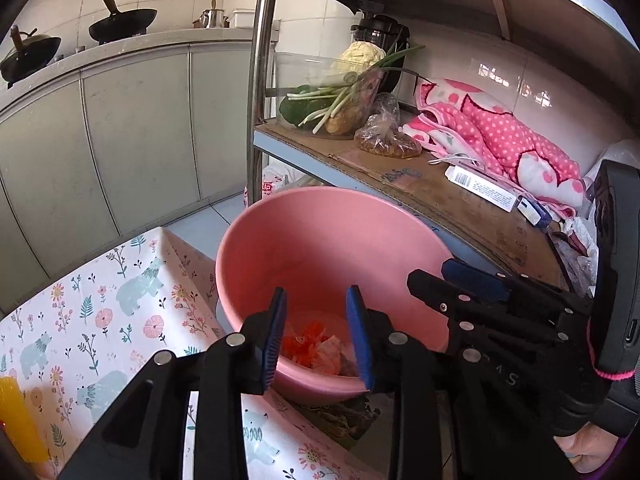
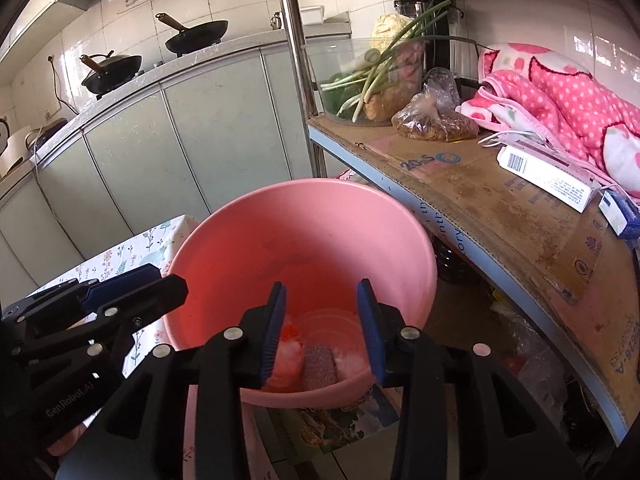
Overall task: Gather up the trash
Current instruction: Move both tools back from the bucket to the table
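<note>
Below both pairs of fingers sat a round pink plastic basin (image 2: 304, 240) holding crumpled orange and white trash (image 1: 316, 346). Left gripper (image 1: 318, 338) and right gripper (image 2: 324, 332) stood moderately parted, gripping nothing.

one pink basin (image 2: 304, 216); inside it, trash (image 2: 320, 356): pieces too jumbled to count. two grippers: left gripper (image 1: 318, 334), right gripper (image 2: 322, 330). two black woks (image 2: 154, 50) on counter. one floral tablecloth (image 1: 100, 312). one metal shelf (image 2: 500, 216), cardboard-lined; on it one clear bowl of vegetables (image 2: 360, 76), one tied plastic bag (image 2: 434, 118), one pink dotted cloth (image 2: 560, 96), one white barcoded box (image 2: 544, 172). one yellow object (image 1: 18, 416) at table edge.
</note>
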